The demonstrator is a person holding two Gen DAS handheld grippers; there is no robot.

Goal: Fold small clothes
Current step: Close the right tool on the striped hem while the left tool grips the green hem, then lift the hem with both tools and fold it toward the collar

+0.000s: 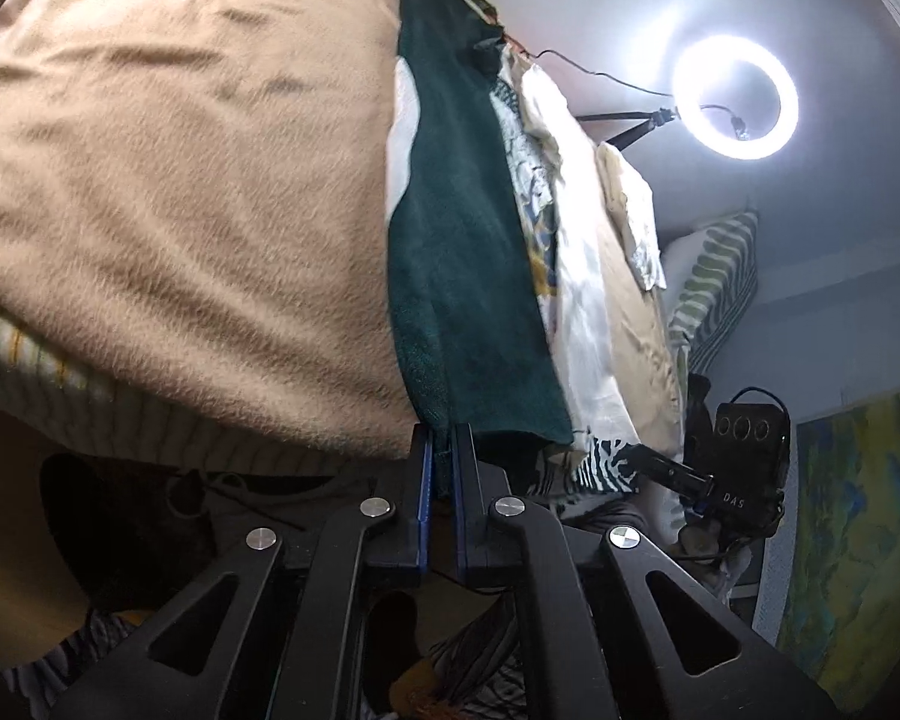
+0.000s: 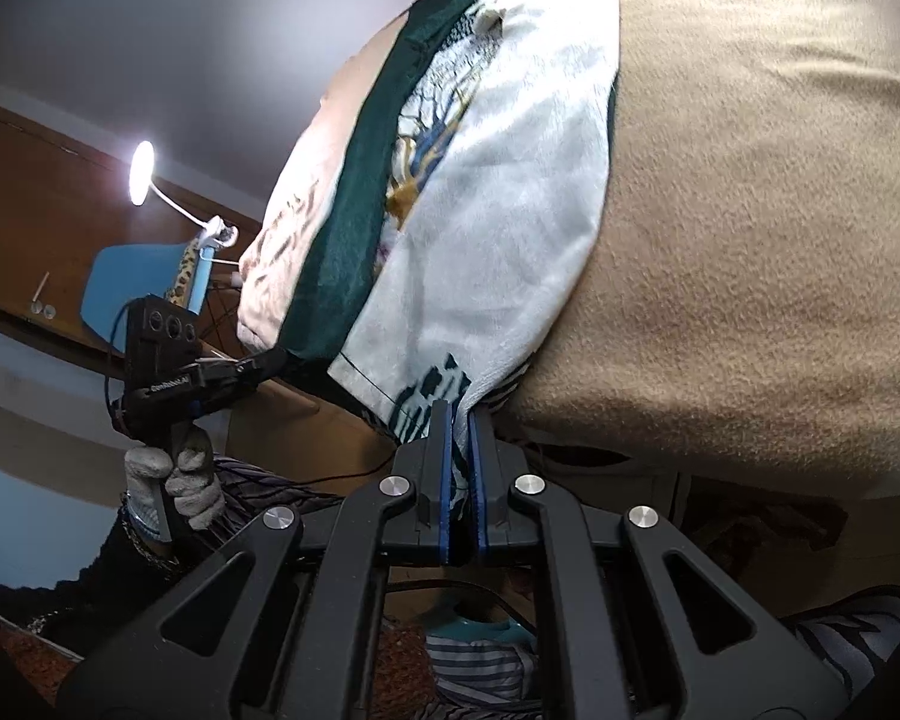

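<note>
Garment: a small cloth, dark green plush on one face (image 1: 474, 252) and white with a blue and gold print on the other (image 2: 498, 198), is lying on the beige fuzzy blanket (image 1: 180, 210) of a bed, its near edge hanging at the bed's near edge.
Left gripper (image 1: 444, 450): its fingers are pinching narrow on the dark green corner, at 6 o'clock of the green strip in the left wrist view.
Right gripper (image 2: 461, 420): its fingers are closing narrow on the white, zebra-marked hem, at 6 o'clock of the white panel in the right wrist view.
Step in hand: both near corners are looking gripped, so I judge the fold is about to be carried toward 12 o'clock.
Doing it well: lifting both corners together and level, keeping the edge between them taut, so the cloth is not sagging or twisting.
Aim: laying the near edge squarely along the far edge, corners matching.
Risk: the plush may be dragging on the fuzzy blanket and bunching; the thin hem may be slipping from the right pinch.
Other hand seen: a gloved hand (image 2: 174, 474) is holding the left tool at 9 o'clock.
</note>
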